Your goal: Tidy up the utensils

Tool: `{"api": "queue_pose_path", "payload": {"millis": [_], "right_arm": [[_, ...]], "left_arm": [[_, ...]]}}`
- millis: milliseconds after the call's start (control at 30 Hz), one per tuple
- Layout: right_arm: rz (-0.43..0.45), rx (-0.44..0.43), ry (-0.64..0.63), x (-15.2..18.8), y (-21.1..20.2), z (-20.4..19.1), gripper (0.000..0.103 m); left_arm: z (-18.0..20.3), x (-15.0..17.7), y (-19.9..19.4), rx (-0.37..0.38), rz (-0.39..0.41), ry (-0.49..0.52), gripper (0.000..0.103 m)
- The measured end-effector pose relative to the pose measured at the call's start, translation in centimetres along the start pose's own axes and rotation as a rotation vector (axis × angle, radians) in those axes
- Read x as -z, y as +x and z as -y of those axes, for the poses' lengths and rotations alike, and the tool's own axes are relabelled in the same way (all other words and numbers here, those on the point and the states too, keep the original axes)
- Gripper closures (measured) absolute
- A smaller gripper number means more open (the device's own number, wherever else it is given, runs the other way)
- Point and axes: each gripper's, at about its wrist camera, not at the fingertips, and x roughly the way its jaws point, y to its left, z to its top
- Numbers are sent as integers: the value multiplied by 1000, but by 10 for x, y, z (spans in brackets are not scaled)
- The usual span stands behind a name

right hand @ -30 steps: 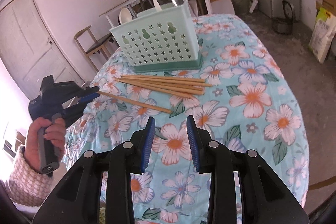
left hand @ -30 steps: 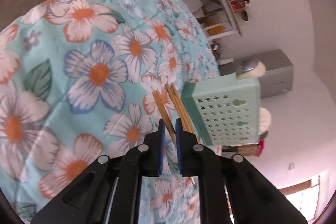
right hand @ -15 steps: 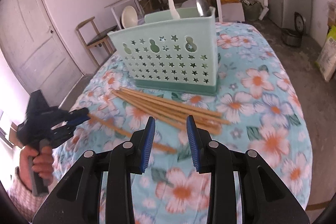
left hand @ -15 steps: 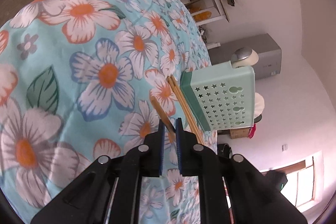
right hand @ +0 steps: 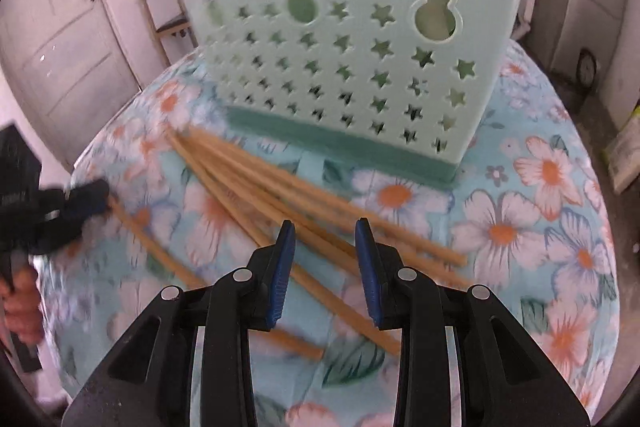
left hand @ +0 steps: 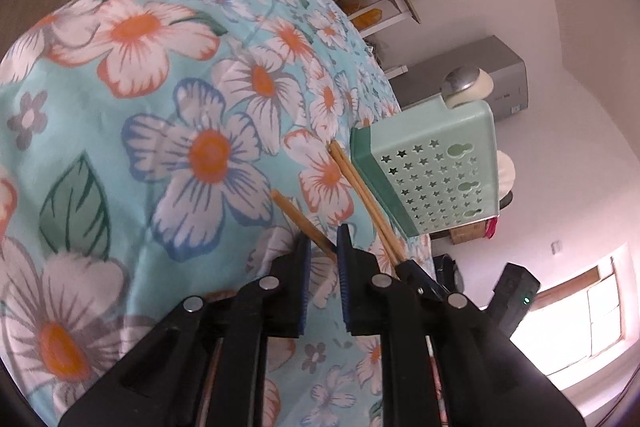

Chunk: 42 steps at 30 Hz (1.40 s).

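Your left tool (left hand: 323,233), just easing apart, loosely brackets one wooden chopstick (left hand: 303,221), its end hidden; your right tool (right hand: 325,229) gapes empty over blurred sticks (right hand: 304,195).

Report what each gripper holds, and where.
Neither clamps anything. The left gripper brackets the lone chopstick's end, gap showing; the right gripper hangs open above the chopstick pile.

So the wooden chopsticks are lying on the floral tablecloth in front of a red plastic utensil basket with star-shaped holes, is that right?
Not quite: the plastic utensil basket is pale mint green, not red. The wooden chopsticks do lie on the floral tablecloth in front of it, as the right wrist view shows.
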Motion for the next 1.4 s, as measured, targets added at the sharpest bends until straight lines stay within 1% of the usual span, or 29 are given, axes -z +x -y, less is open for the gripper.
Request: {"api": "queue_pose_path", "payload": {"millis": [100, 267, 367, 400, 433, 500, 567, 633, 733, 767, 833, 867, 967, 1033, 1133, 1233, 1300, 1400], "right_arm": [[-10, 15, 11, 9, -3, 2, 72], [-27, 29, -11, 9, -12, 10, 71], [14, -29, -21, -2, -29, 10, 71], [33, -60, -50, -9, -33, 1, 71], [40, -74, -70, -13, -31, -7, 71], [42, -131, -123, -24, -25, -26, 71], [15, -167, -158, -31, -12, -40, 71], [-6, -160, -200, -35, -2, -50, 72], [-72, -153, -235, -39, 16, -56, 76], [-99, -172, -232, -37, 19, -55, 80], [-130, -228, -236, -34, 18, -58, 82], [-139, -239, -249, -33, 16, -58, 82], [-139, -229, -266, -36, 17, -66, 83], [-101, -200, -256, -45, 16, -67, 83], [-68, -161, -256, -55, 19, -72, 83], [-112, -146, -278, -53, 33, -74, 83], [-146, -173, -287, -48, 38, -78, 83], [-148, -162, -320, -43, 37, -84, 83]], "left_arm": [[3, 2, 3, 6, 6, 48, 90], [2, 4, 4, 22, 20, 76, 90], [3, 4, 5, 18, 26, 92, 89], [4, 5, 6, 18, 27, 95, 89], [4, 5, 6, 19, 28, 98, 89], [4, 5, 7, 20, 30, 97, 89], [4, 5, 7, 19, 32, 98, 89], [4, 5, 8, 23, 33, 99, 89], [4, 6, 7, 26, 41, 100, 89], [3, 6, 7, 27, 43, 101, 89], [2, 5, 6, 29, 44, 103, 89], [1, 5, 5, 31, 44, 102, 89], [2, 6, 5, 28, 46, 105, 89], [2, 6, 5, 30, 44, 103, 89], [2, 6, 5, 27, 45, 105, 89], [2, 6, 5, 25, 48, 107, 89], [2, 6, 4, 25, 50, 108, 89], [1, 6, 3, 26, 52, 109, 89]]}}
